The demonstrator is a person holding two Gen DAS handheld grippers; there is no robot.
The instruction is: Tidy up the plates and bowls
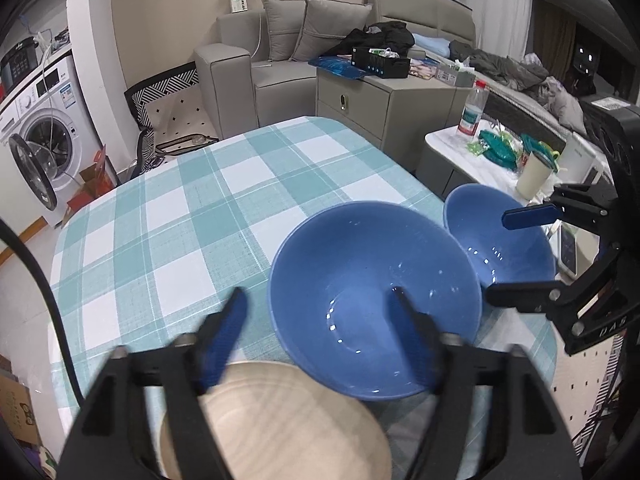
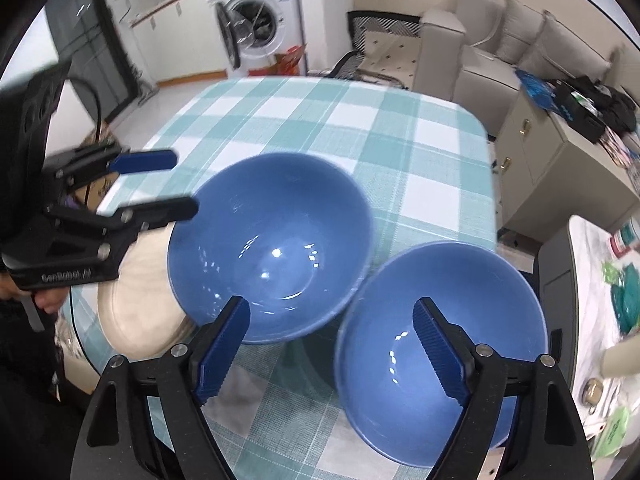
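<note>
— What sits nearest on the counter (image 1: 168, 216)?

— A pale wooden plate (image 1: 280, 420) at the near edge, under the left gripper (image 1: 320, 308). Its jaws stand spread, one finger over the checked cloth, the other over the hollow of the larger blue bowl (image 1: 360, 264); neither pad presses on the rim.

— And the other bowl?

— The second blue bowl (image 2: 440, 344) stands just beside the first, toward the counter's right edge, close enough that I cannot tell whether the rims meet. The right gripper (image 2: 332, 316) hangs above it with its jaws wide apart: one finger over the bowl's inside, the other over the gap between the two bowls. Nothing is pinched.

— Both bowls upright?

— Yes, open side up and empty, with glints of light in the bottoms. The larger one overlaps the plate's edge in the right wrist view.

— What of the rest of the counter?

— A teal-and-white checked cloth covers it out to the rounded far corners.

— And the room beyond?

— A front-loading washing machine (image 2: 264, 12) with its door swung open, a grey sofa (image 1: 256, 60) with two cushions, and a beige cabinet (image 1: 384, 104) strewn with boxes and dark clothes. To the right a small white side table (image 1: 452, 140) carries a water bottle (image 1: 474, 108) and a cream cup (image 1: 534, 174).
</note>
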